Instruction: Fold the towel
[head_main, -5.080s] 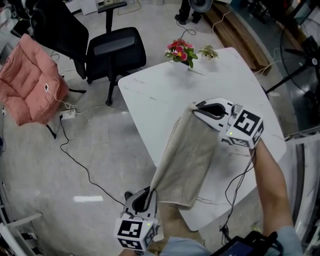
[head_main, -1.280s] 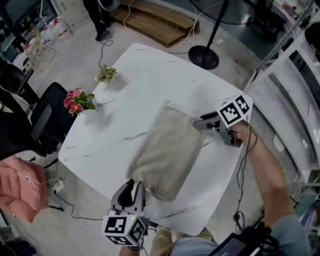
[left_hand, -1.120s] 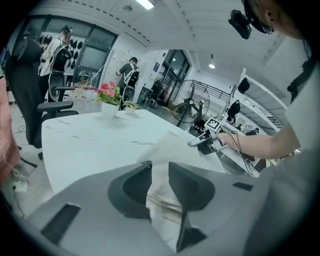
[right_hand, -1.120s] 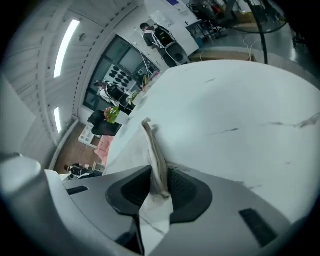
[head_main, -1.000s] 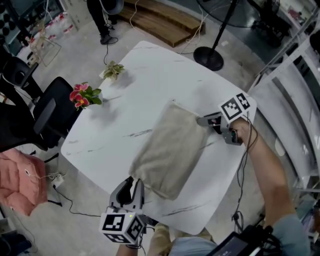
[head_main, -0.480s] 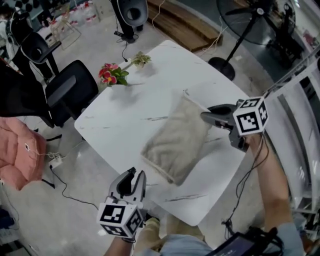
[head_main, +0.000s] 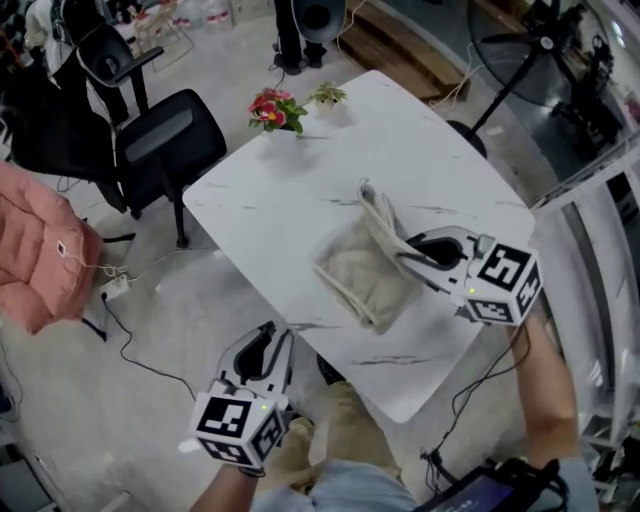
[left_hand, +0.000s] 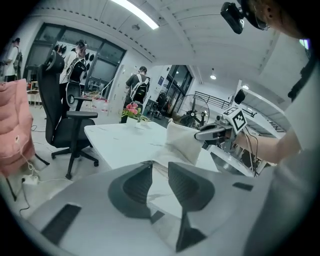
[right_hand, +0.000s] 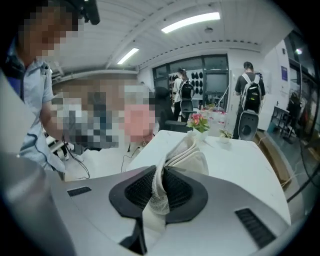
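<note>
A beige towel (head_main: 362, 272) lies bunched on the white marble table (head_main: 300, 170), one edge lifted off the rest. My right gripper (head_main: 405, 250) is shut on that raised edge. In the right gripper view the cloth (right_hand: 192, 155) runs up from the pinch between the pads of the right gripper (right_hand: 160, 191); these jaws have just closed further on it. My left gripper (head_main: 268, 345) hangs over the floor beside the table's near edge, apart from the towel. In its own view the left gripper (left_hand: 159, 176) shows a narrow gap with nothing in it, and the towel (left_hand: 182, 141) stands ahead.
Red flowers (head_main: 276, 107) and a small plant (head_main: 325, 95) stand at the table's far corner. A black office chair (head_main: 165, 135) and a pink padded cushion (head_main: 35, 250) are to the left, with a cable (head_main: 125, 325) on the floor. People stand in the background.
The right gripper has risen and carried the towel's edge over the rest, so the towel looks shorter and bunched. The left gripper has drawn away from the towel, off the table's edge.
</note>
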